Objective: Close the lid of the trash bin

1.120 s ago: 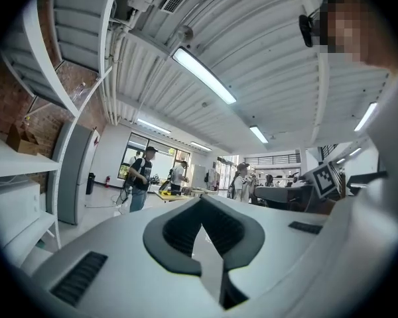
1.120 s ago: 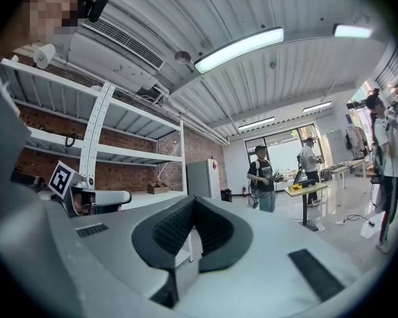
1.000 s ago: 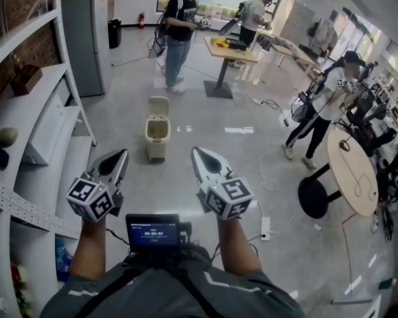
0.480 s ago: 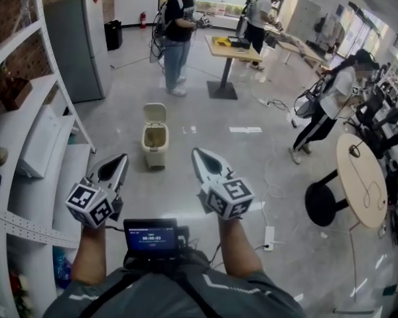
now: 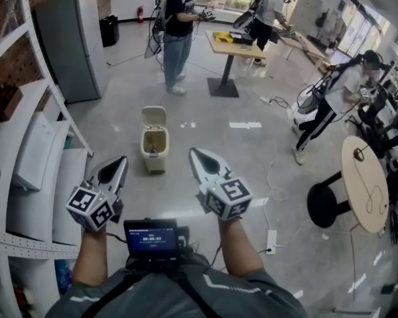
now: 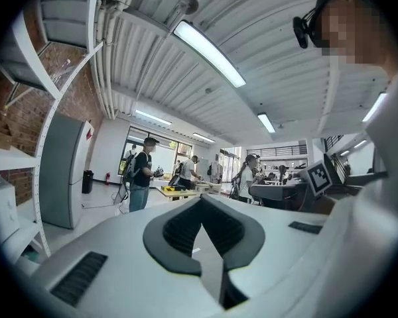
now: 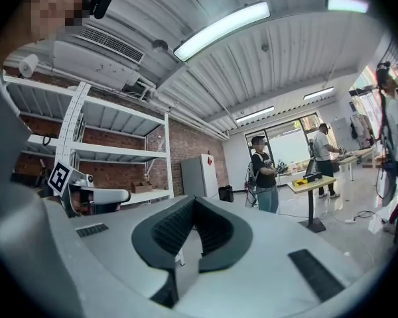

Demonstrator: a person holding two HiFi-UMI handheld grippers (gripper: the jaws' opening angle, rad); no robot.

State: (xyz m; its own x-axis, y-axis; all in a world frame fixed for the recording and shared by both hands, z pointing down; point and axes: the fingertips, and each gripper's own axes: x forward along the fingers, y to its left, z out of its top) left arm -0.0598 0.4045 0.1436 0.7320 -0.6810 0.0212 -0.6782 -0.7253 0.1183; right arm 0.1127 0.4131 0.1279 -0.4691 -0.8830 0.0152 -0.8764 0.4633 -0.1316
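Two grippers, both empty, held well short of the open bin.

Left gripper (image 5: 119, 162) and right gripper (image 5: 196, 155) each have their jaws together with nothing between them, and both point forward side by side. The trash bin (image 5: 154, 152) stands on the floor (image 5: 212, 121) ahead of them and well apart, near the floor's left edge where the shelving (image 5: 46, 151) runs. It is a small cream bin whose lid (image 5: 154, 116), hinged at the far side, stands upright, leaving the inside exposed. The step in hand is judged to be the approach. Done well, one gripper would reach the lid's top edge and press it forward and down slowly, so the light bin neither tips nor slides; a push should suffice, without any grasp.
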